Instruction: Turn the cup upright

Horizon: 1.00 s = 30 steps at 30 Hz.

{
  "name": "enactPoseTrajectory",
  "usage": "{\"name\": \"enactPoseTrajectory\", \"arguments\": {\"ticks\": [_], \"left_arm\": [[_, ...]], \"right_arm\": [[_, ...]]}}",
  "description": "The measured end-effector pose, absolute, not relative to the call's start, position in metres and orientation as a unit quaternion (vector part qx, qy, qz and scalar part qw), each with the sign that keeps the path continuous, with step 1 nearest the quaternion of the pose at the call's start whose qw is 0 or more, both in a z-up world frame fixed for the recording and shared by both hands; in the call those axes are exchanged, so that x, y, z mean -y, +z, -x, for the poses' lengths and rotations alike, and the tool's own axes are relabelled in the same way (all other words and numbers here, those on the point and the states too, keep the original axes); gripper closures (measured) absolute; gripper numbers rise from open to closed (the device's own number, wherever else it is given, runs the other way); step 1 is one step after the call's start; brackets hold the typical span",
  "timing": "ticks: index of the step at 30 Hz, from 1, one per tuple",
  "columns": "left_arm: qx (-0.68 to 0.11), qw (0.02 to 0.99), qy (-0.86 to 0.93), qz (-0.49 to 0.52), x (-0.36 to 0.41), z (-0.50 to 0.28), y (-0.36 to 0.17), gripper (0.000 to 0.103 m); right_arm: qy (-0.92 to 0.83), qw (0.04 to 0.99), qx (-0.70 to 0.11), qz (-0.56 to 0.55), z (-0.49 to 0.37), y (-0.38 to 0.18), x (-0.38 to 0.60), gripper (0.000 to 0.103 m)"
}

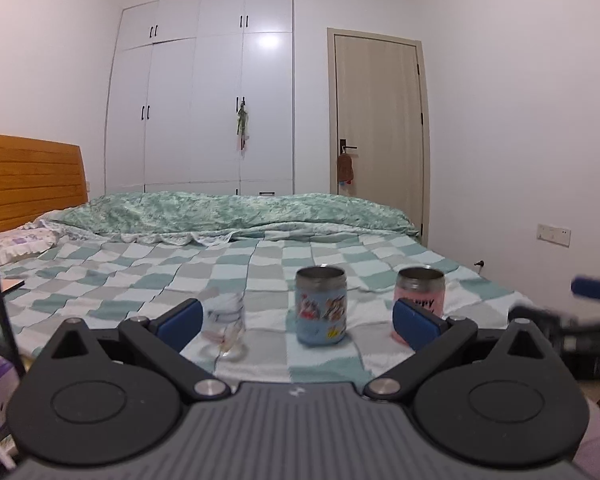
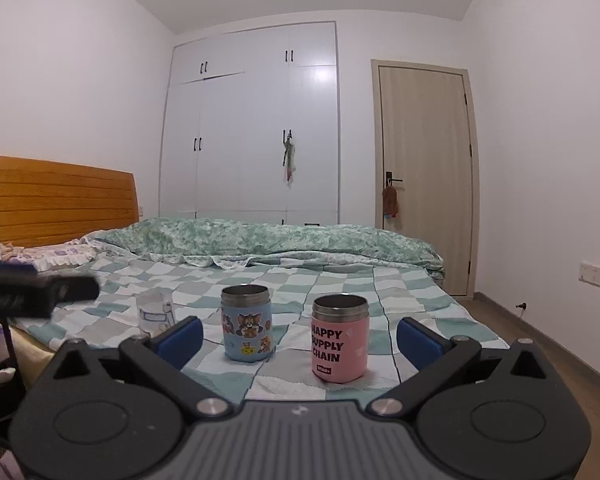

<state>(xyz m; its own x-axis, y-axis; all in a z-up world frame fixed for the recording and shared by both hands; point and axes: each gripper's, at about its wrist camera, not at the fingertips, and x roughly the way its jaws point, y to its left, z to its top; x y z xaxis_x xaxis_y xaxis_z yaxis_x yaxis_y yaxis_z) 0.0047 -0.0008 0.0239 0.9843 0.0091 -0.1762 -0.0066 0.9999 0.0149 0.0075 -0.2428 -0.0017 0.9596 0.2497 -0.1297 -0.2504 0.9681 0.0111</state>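
Steel-rimmed and wrapped in printed sleeves, two cups are standing on the checkered bedspread. Blue cartoon cup is sitting left of the pink cup, which reads "HAPPY SUPPLY CHAIN"; the two are near each other but apart. Both are showing open mouths facing up, long axes vertical. Clear glass with a faint print is standing further left on the same spread; it is too blurred to tell which end is up.

Left gripper is hovering with its blue pads spread wide, framing the glass, blue cup and pink cup, touching none. Right gripper is likewise gaping wide, holding nothing, both steel cups lying between its fingers in view.
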Motion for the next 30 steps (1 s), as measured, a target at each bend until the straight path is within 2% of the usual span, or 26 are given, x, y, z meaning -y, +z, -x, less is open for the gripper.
{"name": "enactPoseTrajectory", "arguments": {"ticks": [30], "left_arm": [[-0.096, 0.995, 0.010, 0.009, -0.0056, -0.0107, 0.0191, 0.000]], "right_arm": [[0.122, 0.990, -0.067, 0.008, -0.0044, -0.0001, 0.2381, 0.000]]}}
